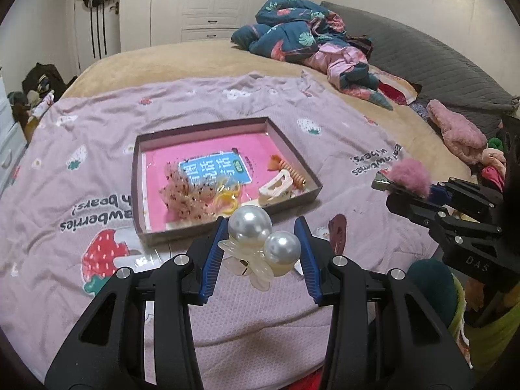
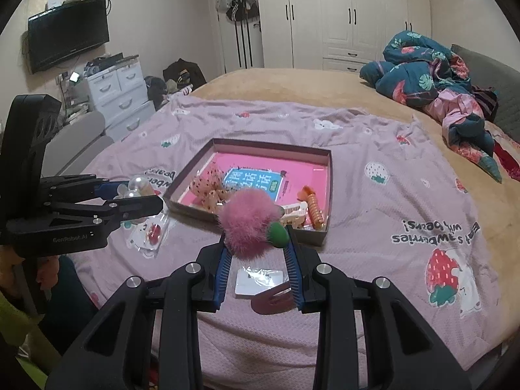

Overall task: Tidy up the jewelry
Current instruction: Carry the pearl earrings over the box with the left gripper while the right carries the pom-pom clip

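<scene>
Left hand-held gripper (image 1: 262, 247) grips a pearl hair clip (image 1: 260, 243) near the box (image 1: 305, 165).

Your pearl clip (image 1: 260, 243), two big pearls on translucent petals, sits off the bed at 6 o'clock of the shallow pink-lined box (image 1: 292, 149). Your fluffy pink pom-pom clip (image 2: 250, 224) hangs at the box's 4 o'clock.

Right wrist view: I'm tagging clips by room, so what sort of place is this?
Almost certainly a home bedroom: a bed under a strawberry blanket, white wardrobes, and a wall-mounted TV.
</scene>
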The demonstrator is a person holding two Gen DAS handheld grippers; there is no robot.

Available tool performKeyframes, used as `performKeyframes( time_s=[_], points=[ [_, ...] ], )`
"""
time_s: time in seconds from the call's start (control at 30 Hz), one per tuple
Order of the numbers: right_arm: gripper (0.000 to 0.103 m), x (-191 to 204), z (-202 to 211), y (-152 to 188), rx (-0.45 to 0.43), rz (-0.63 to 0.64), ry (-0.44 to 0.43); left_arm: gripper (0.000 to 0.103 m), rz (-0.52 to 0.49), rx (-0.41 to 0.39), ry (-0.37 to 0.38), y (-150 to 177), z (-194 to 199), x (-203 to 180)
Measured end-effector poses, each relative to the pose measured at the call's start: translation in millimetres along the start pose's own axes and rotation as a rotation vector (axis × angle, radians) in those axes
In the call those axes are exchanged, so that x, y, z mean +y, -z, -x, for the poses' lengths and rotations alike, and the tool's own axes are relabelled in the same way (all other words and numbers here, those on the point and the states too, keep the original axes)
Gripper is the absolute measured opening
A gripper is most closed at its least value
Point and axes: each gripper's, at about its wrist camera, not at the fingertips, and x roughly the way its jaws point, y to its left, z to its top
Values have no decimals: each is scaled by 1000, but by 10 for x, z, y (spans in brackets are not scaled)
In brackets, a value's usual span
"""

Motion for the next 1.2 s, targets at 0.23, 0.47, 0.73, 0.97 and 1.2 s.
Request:
performKeyframes(
  time_s=[0.23, 0.47, 0.73, 0.97, 1.2],
  points=[
    [30, 38, 77, -92, -20, 21, -7, 34, 22, -32, -22, -79, 100, 84],
    [30, 141, 26, -251, -35, 52, -29, 34, 67, -59, -57, -79, 246, 294],
    [30, 340, -103, -520, -46, 109, -73, 34, 126, -82, -110, -102, 373, 613],
    [30, 417, -318, -752, -42, 130, -98, 34, 147, -88, -149, -203, 357, 832],
    [30, 291, -576, -945, -41, 117, -54, 34, 121, -92, -176, -457, 223, 947]
  ],
)
